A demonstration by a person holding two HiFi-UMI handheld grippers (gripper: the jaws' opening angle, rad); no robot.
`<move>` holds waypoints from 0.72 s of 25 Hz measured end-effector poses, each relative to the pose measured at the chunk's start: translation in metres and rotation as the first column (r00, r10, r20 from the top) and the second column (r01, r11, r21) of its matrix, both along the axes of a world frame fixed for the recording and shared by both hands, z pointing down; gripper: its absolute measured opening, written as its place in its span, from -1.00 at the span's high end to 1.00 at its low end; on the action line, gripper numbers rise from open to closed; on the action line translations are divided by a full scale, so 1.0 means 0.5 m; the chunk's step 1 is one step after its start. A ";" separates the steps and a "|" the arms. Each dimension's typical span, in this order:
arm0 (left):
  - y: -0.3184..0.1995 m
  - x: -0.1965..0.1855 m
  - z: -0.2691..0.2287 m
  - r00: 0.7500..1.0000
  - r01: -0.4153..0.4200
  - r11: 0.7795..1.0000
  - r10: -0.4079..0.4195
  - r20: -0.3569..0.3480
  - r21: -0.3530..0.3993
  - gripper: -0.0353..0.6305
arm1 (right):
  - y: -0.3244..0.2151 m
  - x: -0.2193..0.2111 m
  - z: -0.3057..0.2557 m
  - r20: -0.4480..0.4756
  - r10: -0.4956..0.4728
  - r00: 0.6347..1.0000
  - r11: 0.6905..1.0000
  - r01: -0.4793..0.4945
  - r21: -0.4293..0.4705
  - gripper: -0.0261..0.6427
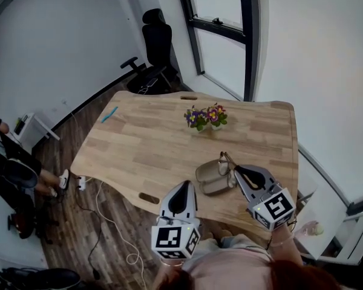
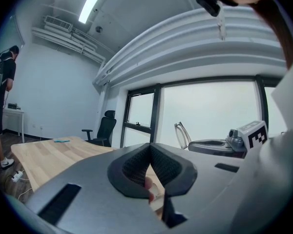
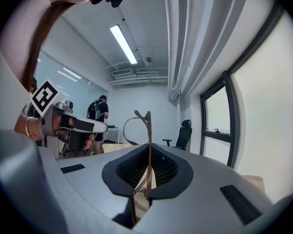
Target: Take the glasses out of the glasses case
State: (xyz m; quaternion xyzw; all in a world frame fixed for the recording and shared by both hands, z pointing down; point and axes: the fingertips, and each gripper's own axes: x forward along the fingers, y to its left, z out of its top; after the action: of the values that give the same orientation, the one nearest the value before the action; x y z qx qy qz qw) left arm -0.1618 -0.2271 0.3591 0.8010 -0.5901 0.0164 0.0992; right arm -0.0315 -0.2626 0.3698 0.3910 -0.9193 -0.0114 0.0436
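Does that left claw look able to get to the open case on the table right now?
Probably yes: the left claw hangs close beside the glasses case, with only bare table between, though its jaws are shut.

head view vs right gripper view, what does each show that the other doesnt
Only the head view: the open glasses case lying on the wooden table, and the potted flowers. Only the right gripper view: the ceiling light, and a close look at the right gripper clamped on the thin frame of the glasses. Both: the glasses, the left gripper and the black office chair.
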 end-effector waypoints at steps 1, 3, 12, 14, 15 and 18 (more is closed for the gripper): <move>-0.002 -0.001 -0.001 1.000 -0.005 1.000 0.005 -0.001 -0.001 0.89 | -0.001 -0.001 -0.003 0.001 0.003 1.000 1.000 -0.003 0.002 0.89; -0.008 -0.002 -0.004 1.000 -0.016 1.000 0.016 -0.004 -0.001 0.89 | -0.005 -0.002 -0.009 0.004 0.008 1.000 1.000 -0.008 0.009 0.89; -0.046 -0.009 -0.004 0.999 -0.051 0.999 0.051 -0.012 0.005 0.89 | -0.026 -0.004 -0.024 -0.007 0.038 0.999 0.999 -0.038 0.029 0.89; -0.055 -0.009 -0.004 0.998 -0.058 0.998 0.059 -0.015 0.007 0.89 | -0.033 -0.004 -0.022 -0.016 0.044 0.999 0.999 -0.044 0.030 0.89; -0.060 -0.010 -0.004 0.998 -0.062 0.998 0.062 -0.017 0.007 0.89 | -0.036 -0.006 -0.021 -0.024 0.045 0.999 0.999 -0.044 0.030 0.89; -0.074 -0.012 -0.003 0.997 -0.074 0.997 0.074 -0.018 0.007 0.89 | -0.042 -0.012 -0.018 -0.049 0.042 0.998 0.999 -0.041 0.031 0.89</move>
State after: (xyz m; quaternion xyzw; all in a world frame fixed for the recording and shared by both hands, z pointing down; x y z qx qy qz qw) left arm -0.1676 -0.2639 0.3577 0.8228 -0.5592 0.0109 0.1014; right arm -0.0377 -0.2838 0.3605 0.4103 -0.9093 -0.0342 0.0608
